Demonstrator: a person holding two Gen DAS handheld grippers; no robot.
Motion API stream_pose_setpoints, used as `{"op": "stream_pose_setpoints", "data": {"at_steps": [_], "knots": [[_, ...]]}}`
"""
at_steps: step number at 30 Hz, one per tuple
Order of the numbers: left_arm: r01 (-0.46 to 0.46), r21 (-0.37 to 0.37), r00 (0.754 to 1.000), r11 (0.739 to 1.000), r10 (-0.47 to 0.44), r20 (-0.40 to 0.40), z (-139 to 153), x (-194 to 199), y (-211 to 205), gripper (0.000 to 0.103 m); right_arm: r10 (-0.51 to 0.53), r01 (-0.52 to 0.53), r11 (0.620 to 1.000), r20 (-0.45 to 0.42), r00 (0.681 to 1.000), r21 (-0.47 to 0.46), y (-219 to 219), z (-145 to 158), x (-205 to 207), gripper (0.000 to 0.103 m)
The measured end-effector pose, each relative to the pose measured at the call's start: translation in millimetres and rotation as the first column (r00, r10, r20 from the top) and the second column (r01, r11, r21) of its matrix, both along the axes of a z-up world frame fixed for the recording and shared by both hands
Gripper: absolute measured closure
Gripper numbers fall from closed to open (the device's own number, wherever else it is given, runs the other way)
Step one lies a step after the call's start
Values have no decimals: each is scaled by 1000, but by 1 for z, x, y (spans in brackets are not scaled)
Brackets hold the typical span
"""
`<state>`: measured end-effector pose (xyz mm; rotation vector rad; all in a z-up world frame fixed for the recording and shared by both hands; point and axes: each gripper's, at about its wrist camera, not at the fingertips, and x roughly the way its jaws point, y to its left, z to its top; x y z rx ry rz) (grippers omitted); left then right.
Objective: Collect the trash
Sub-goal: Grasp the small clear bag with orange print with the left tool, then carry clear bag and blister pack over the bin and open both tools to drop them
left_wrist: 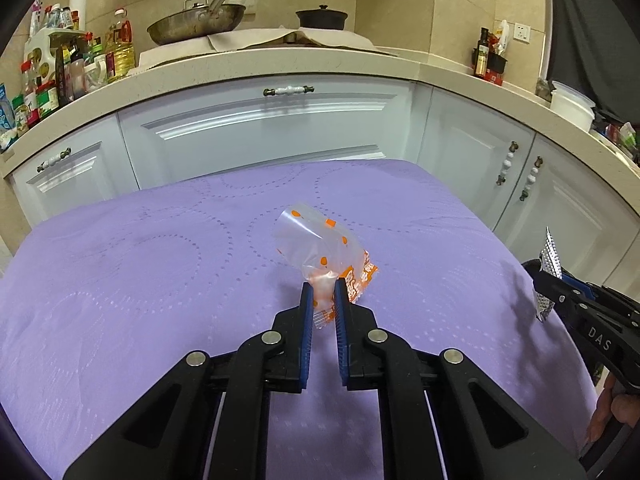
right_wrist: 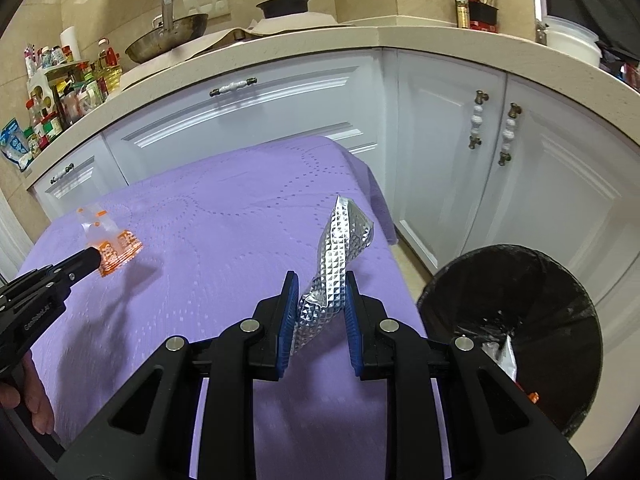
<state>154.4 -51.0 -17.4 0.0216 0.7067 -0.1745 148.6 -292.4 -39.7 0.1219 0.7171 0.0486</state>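
My left gripper is shut on a clear plastic wrapper with orange print, held above the purple tablecloth. The wrapper also shows in the right wrist view. My right gripper is shut on a crinkled silver foil wrapper, held above the table's right side. That foil also shows at the right edge of the left wrist view. A black-lined trash bin stands on the floor to the right of the table, with some trash inside.
White kitchen cabinets and a beige counter curve behind the table. A pan, a black pot, bottles and a white container stand on the counter.
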Motion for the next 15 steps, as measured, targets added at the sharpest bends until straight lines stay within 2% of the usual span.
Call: {"op": "stream_pose_setpoints", "data": {"at_steps": [9, 15], "knots": [[62, 10, 997, 998, -62, 34, 12, -25, -28, 92, -61, 61, 998, 30, 998, 0, -28, 10, -35, 81], [140, 20, 988, 990, -141, 60, 20, -38, -67, 92, -135, 136, 991, 47, 990, -8, -60, 13, -56, 81]]}}
